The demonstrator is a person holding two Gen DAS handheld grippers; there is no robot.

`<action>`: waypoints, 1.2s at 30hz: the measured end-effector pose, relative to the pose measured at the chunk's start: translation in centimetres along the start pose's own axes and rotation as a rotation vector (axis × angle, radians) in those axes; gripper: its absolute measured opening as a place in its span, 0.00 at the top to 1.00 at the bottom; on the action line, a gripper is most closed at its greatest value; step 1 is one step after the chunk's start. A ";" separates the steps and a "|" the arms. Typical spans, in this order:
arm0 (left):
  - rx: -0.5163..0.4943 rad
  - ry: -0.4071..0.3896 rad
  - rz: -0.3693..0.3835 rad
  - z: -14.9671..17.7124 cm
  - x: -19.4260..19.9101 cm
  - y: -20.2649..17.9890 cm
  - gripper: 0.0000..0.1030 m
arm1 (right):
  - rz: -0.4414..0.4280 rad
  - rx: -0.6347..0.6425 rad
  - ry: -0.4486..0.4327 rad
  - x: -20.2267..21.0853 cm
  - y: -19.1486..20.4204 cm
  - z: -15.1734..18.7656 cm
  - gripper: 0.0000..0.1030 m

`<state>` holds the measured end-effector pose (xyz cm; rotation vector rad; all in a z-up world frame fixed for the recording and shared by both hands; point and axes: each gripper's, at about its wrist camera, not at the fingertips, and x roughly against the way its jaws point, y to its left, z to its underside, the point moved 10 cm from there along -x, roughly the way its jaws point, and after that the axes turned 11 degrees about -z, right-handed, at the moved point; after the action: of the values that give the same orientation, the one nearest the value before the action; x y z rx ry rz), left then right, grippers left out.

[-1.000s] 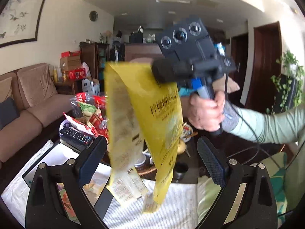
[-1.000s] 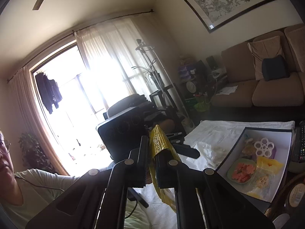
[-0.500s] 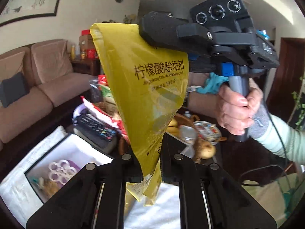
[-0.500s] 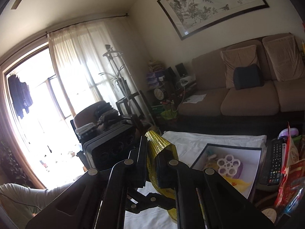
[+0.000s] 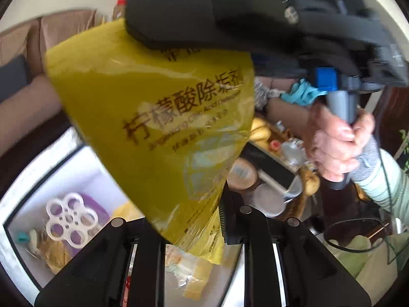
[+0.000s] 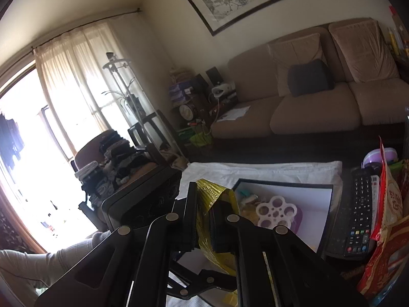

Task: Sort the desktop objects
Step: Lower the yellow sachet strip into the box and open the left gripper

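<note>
A yellow plastic bag (image 5: 163, 128) with dark Chinese print hangs in the air between both grippers. My left gripper (image 5: 191, 232) is shut on its lower end. My right gripper (image 6: 204, 217) is shut on its top edge (image 6: 217, 204); that gripper shows in the left wrist view (image 5: 194, 18) above the bag. Below lies a white open box (image 5: 84, 163) with a white ring-shaped holder (image 5: 69, 220), a purple item and snack packets; it also shows in the right wrist view (image 6: 314, 204).
A black remote control (image 6: 360, 217) and red snack bags (image 6: 388, 204) lie right of the box. Bowls, a round tin and fruit (image 5: 268, 179) crowd the dark table. A brown sofa (image 6: 319, 102) stands behind. White cloth (image 6: 255, 171) lies under the box.
The left gripper went from open to shut on the bag's lower end. Both grippers have moved lower and closer to the white box, and the bag now fills the left wrist view.
</note>
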<state>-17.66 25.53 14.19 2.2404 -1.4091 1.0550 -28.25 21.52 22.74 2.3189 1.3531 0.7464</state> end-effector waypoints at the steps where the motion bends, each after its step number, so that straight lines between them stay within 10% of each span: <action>1: 0.004 0.031 -0.012 0.6 -1.5 0.7 0.82 | 0.019 -0.023 0.010 -0.7 -1.6 0.7 0.93; 9: 0.103 0.134 -0.069 2.4 -7.4 6.1 0.77 | 0.133 -0.179 -0.004 -4.4 -12.1 2.5 0.93; 14: 0.182 0.176 -0.096 3.2 -8.6 8.6 0.42 | 0.215 -0.236 -0.008 -5.6 -16.0 2.0 0.93; 29: 0.360 0.142 -0.116 4.9 -6.5 11.4 0.42 | 0.516 -0.315 0.187 -9.4 -23.3 3.8 0.90; 36: 0.373 0.115 -0.103 5.1 -6.3 12.4 0.42 | 0.641 -0.417 0.419 -9.7 -25.0 5.9 0.69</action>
<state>-27.87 20.72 4.61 2.4225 -1.1106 1.4856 -45.89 24.84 1.89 2.3076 0.4648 1.6019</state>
